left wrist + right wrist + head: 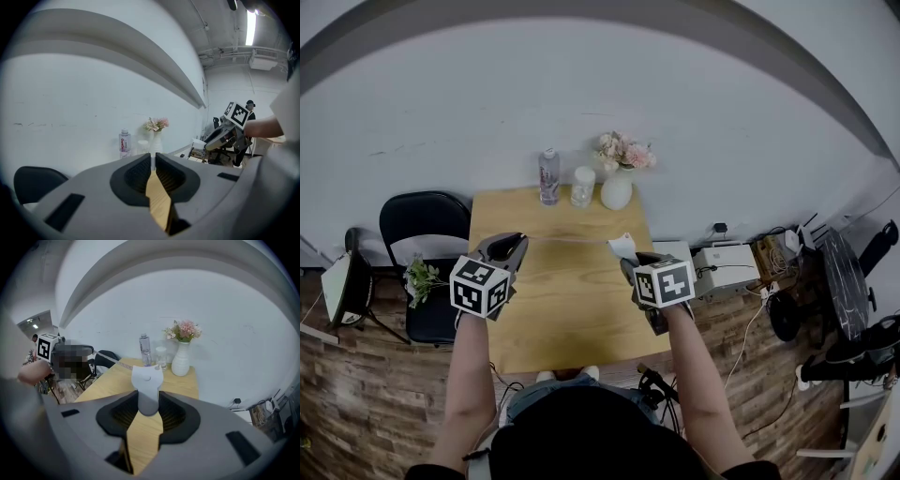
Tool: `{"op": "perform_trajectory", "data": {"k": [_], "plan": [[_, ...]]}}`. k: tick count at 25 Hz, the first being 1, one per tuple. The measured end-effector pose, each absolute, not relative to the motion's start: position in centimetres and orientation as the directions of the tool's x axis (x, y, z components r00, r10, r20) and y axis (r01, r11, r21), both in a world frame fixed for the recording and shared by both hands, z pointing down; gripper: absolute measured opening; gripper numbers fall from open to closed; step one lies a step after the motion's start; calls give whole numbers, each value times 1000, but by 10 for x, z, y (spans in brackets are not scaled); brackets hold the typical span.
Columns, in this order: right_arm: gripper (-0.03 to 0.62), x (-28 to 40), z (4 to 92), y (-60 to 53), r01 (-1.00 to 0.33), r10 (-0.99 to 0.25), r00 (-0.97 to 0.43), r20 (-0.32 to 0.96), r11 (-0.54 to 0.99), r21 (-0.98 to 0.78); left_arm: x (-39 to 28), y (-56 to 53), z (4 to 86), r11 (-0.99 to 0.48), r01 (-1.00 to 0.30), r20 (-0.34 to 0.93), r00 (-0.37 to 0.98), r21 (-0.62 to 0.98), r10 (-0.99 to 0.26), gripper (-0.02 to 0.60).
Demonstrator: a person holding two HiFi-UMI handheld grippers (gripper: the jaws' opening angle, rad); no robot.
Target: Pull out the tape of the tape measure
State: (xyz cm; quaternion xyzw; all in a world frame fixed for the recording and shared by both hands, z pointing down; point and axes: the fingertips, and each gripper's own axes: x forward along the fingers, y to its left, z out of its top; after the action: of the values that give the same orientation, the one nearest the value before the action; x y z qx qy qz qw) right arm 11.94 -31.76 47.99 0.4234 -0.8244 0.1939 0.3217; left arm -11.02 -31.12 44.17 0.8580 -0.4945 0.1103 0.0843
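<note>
"So where's the white plastic tape measure (147,380)?"

"Clamped between the fingers of the right gripper (148,398), held above the light wooden counter (572,309)."

"And its pale tape (115,359)?"

"Stretched out to the left. The fingers of the left gripper (153,158) are clenched on its thin end."

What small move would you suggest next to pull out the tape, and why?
Probably draw the left gripper sideways, away from the right gripper: the left jaws pinch the tape end, the right jaws hold the tape measure, and tape is strung between them.
</note>
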Motion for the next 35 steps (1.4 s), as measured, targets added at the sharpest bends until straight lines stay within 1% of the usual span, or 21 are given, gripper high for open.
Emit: {"op": "perform_trajectory", "data": {"k": [3, 7, 11, 14, 16, 19, 27, 35], "plan": [[144, 126, 479, -320, -831, -582, -418, 697, 555, -36, -121, -309, 442, -471, -881, 267, 465, 44, -844, 40], [144, 127, 475, -321, -822, -570, -442, 693, 567, -59, -135, -308, 441, -453, -890, 257, 451, 54, -855, 40], [144, 127, 477, -327, -831, -586, -406, 701, 556, -17, -148, -310, 440, -414, -909, 248, 414, 53, -876, 40], [144, 130, 476, -330, -838, -588, -416, 693, 544, -42, -163, -309, 440, -388, -919, 240, 392, 66, -888, 40], [144, 135, 475, -333, -846, -600, -393, 697, 533, -19, -172, -310, 441, -369, -927, 241, 375, 70, -895, 40], [143, 137, 477, -336, -845, -599, -386, 702, 535, -8, -182, -309, 444, -353, -930, 233, 368, 105, -900, 40], [144, 119, 484, -336, -820, -557, -424, 714, 571, -41, -178, -314, 449, -360, -926, 239, 377, 114, -895, 41], [144, 115, 495, -344, -816, -543, -415, 730, 578, -35, -173, -322, 457, -354, -928, 248, 372, 117, -895, 41]]}}
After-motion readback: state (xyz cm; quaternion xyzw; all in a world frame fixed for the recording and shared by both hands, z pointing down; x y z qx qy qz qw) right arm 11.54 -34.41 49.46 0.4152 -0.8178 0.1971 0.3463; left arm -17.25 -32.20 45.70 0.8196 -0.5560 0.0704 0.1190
